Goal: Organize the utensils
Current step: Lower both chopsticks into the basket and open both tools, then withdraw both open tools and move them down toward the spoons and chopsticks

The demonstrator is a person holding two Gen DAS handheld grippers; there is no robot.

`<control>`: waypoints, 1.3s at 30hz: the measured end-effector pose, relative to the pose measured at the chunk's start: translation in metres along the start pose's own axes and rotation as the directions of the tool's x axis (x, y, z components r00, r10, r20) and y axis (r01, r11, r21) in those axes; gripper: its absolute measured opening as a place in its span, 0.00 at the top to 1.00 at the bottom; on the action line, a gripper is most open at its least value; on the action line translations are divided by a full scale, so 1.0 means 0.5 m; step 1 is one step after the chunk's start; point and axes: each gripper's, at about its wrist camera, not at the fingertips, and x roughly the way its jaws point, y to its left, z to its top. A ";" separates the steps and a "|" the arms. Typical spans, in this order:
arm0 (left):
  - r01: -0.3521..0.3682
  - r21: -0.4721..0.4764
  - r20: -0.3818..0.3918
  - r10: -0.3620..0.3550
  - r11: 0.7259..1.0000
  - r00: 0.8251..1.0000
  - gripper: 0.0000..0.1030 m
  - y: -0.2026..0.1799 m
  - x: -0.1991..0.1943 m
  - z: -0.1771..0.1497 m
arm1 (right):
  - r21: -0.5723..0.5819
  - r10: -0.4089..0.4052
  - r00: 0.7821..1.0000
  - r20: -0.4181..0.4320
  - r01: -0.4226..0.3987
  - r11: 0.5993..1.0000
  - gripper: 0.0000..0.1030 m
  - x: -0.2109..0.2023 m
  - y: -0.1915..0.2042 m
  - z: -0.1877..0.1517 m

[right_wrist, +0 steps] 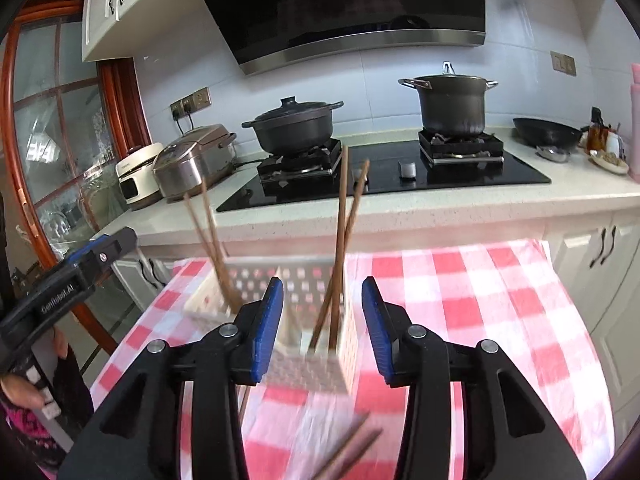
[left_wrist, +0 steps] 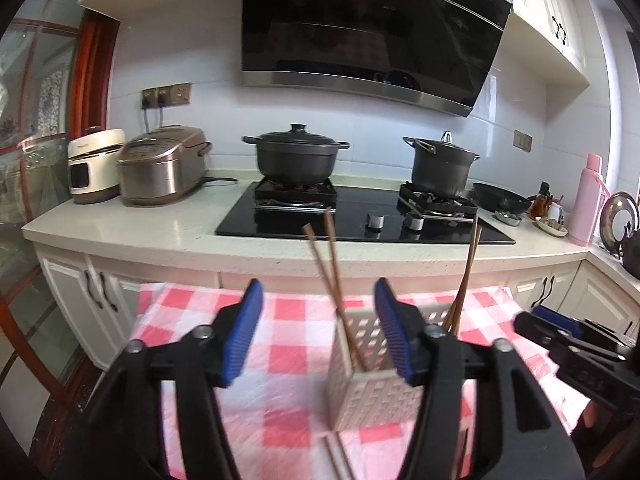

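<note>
Counts: 2 grippers, 1 white slotted utensil holder (right_wrist: 320, 316), 4 brown chopsticks standing in it, at least 2 more lying loose on the cloth.

Holder sits on the red/white checked cloth (right_wrist: 480, 300), w/ a divider splitting it into compartments. Left compartment: 2 chopsticks (left_wrist: 326, 264), crossed, leaning left. Right compartment: 2 chopsticks (right_wrist: 342, 240), also crossed, nearly upright. Tips of all 4 stick well above the rim. Loose chopsticks (right_wrist: 352, 448) lie on the cloth just in front of the holder, blurred; exact count past 2 can't tell.

Left gripper (left_wrist: 318, 332): jaws about half open, nothing between the pads; holder is just beyond its right finger. Right gripper (right_wrist: 322, 328): jaws partly open, narrower than the left, nothing clamped; holder's near corner shows in the gap but pads aren't pressing on it.

Behind the cloth, counter w/ black hob (left_wrist: 360, 216): 2 lidded pots, low wide pot (left_wrist: 298, 156) on left burner, tall pot (left_wrist: 444, 164) on right. 2 rice cookers (left_wrist: 160, 168) at the left end. 1 wok (left_wrist: 500, 196) right of the hob, 1 pink flask (left_wrist: 588, 200) beyond it.
</note>
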 end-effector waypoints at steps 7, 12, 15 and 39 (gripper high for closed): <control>-0.022 -0.009 -0.018 0.022 1.000 1.000 0.29 0.046 -0.082 -0.087 | 0.006 -0.026 0.999 -0.018 0.026 1.000 0.61 -0.059 0.001 -0.093; -0.051 -0.017 -0.051 0.050 0.999 0.997 0.26 0.073 -0.120 -0.166 | 0.014 -0.040 0.999 -0.025 0.041 0.999 0.61 -0.091 0.003 -0.158; -0.067 -0.016 -0.076 0.066 0.998 0.995 0.25 0.085 -0.128 -0.210 | 0.030 -0.051 0.998 -0.043 0.053 0.998 0.61 -0.099 0.002 -0.195; -0.078 -0.010 -0.226 0.074 0.997 0.971 0.25 0.093 -0.079 -0.349 | 0.086 -0.088 0.966 -0.243 0.112 0.990 0.61 -0.057 0.000 -0.351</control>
